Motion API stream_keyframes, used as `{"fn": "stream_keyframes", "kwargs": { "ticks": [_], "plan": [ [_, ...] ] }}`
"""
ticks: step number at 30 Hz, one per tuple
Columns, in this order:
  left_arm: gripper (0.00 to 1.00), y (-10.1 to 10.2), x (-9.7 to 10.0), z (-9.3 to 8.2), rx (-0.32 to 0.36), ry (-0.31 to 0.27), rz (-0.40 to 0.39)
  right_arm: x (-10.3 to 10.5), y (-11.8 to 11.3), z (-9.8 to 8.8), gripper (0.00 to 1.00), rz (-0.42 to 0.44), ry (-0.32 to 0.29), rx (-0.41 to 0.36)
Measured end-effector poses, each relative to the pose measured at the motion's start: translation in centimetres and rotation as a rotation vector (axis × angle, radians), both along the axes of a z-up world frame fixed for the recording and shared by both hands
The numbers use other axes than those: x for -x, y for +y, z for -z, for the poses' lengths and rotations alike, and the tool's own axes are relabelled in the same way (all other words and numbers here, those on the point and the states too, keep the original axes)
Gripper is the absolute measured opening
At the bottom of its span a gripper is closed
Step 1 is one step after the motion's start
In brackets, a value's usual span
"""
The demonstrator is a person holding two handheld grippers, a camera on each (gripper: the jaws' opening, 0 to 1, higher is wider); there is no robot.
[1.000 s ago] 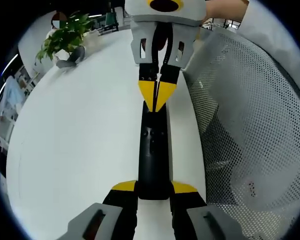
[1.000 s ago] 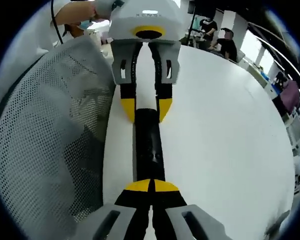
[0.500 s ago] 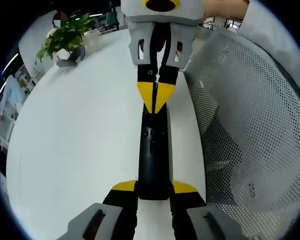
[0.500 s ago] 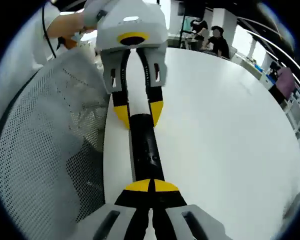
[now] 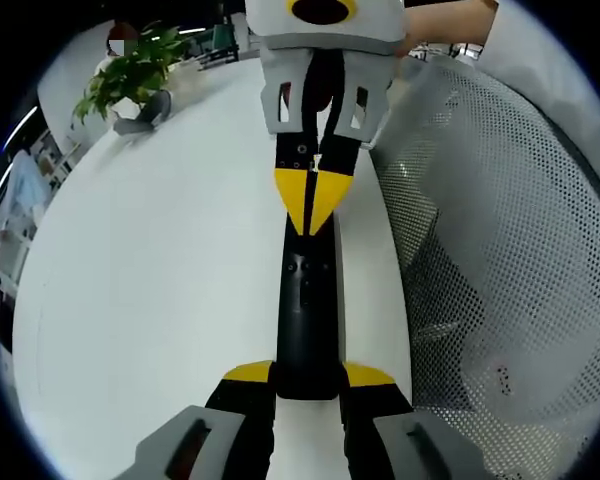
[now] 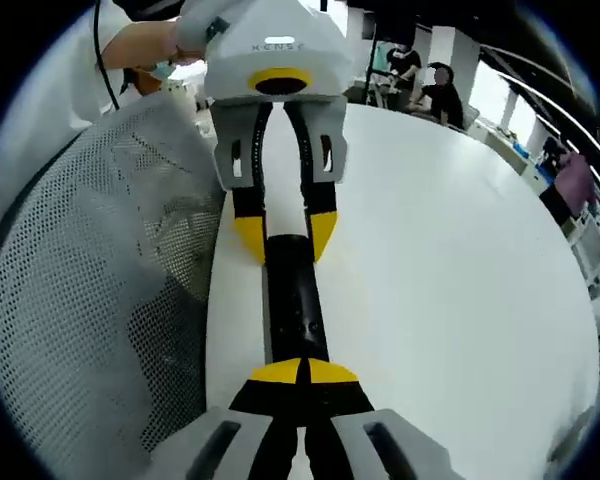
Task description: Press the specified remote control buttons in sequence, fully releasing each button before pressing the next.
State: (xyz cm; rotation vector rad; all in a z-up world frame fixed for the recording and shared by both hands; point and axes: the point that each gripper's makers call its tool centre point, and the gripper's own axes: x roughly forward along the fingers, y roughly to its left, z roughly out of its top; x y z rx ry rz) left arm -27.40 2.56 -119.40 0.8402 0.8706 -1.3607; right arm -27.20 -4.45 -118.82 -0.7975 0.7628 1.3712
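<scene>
A long black remote lies lengthwise near the white table's edge. My left gripper is shut on its near end, one yellow tip on each side. My right gripper comes in from the top of the left gripper view, shut, its joined yellow tips resting on the remote's far end. In the right gripper view the same remote runs up from my right gripper, whose tips sit closed on top of it. There my left gripper grips the far end from above.
The white table spreads wide beside the remote. A white mesh chair back stands close along the table's edge, also seen as the mesh chair back. A potted plant sits at the far side. People are in the background.
My right gripper's shut tips have edged slightly along the remote toward my left gripper. The right gripper view has swung a little. My left gripper has kept its hold.
</scene>
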Motion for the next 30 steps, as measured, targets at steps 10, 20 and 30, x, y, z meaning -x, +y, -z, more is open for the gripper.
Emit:
{"fn": "stream_keyframes", "kwargs": {
  "ticks": [10, 20, 30],
  "plan": [
    [0.24, -0.09, 0.11, 0.06, -0.023, -0.014, 0.005, 0.36, 0.09, 0.13, 0.0, -0.198, -0.099, 0.153],
    [0.24, 0.03, 0.06, 0.04, -0.03, -0.013, -0.003, -0.02, 0.27, -0.19, 0.0, 0.018, 0.023, 0.027],
    [0.24, 0.02, 0.06, 0.02, -0.014, -0.012, -0.009, -0.13, 0.49, -0.29, 0.0, 0.026, -0.025, -0.014]
  ]
}}
